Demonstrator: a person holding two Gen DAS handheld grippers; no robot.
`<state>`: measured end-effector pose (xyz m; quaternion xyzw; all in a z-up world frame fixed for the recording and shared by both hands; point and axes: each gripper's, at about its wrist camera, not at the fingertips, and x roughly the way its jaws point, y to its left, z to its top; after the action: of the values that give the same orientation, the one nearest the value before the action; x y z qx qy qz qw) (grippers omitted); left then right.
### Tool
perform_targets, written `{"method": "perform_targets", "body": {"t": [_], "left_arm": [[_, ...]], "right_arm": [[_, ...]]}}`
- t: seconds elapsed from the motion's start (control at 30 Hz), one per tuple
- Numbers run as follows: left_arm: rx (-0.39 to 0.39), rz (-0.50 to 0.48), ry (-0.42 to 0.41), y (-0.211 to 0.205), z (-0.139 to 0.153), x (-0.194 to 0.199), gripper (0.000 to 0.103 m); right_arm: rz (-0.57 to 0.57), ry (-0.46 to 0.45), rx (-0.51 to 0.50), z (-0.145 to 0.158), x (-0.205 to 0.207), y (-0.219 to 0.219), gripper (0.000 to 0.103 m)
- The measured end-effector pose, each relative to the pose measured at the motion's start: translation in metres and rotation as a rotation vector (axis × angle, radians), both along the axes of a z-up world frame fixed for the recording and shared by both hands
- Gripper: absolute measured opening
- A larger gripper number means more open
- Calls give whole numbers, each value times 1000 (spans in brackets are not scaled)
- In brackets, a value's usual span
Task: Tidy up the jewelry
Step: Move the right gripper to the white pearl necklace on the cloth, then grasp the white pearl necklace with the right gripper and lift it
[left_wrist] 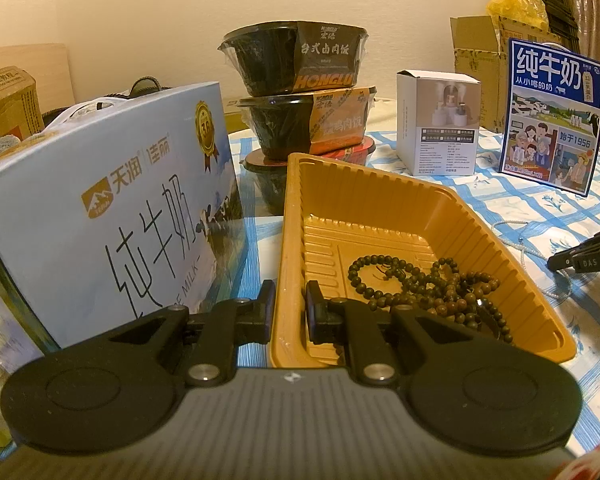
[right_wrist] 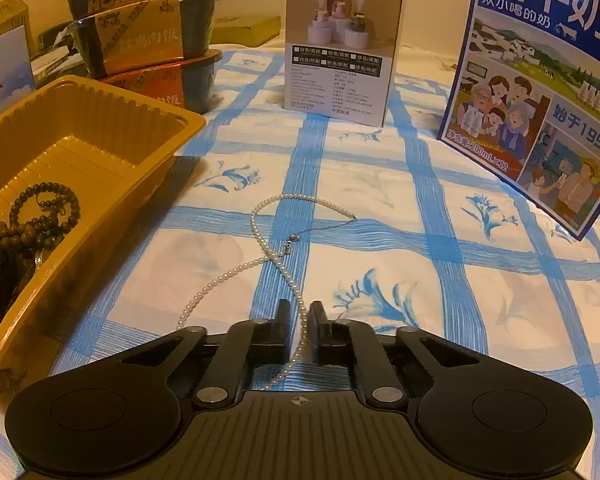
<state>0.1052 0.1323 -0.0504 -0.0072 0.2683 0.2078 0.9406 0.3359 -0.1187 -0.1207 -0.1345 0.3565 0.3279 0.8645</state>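
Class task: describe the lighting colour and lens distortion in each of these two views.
Left wrist view: warm yellowish light, dark rounded corners, the pale milk box bows outward. Right wrist view: same amber cast, the checked tablecloth lines curve, the yellow tray throws a soft shadow.

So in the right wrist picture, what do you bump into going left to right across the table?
Yellow tray with the dark wooden beads → pearl necklace running into the right gripper → white product box → blue milk carton.
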Motion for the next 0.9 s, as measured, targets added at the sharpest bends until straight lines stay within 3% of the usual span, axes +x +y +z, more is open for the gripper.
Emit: {"method": "perform_targets", "body": {"t": [0.3, 0.9], "left_arm": [[0, -1, -1, 0, 0, 0, 14], [-7, 0, -8, -2, 2, 0, 13]], "right_arm": [[-12, -16, 38, 15, -2, -8, 2], [62, -232, 250, 174, -26, -27, 2]]}}
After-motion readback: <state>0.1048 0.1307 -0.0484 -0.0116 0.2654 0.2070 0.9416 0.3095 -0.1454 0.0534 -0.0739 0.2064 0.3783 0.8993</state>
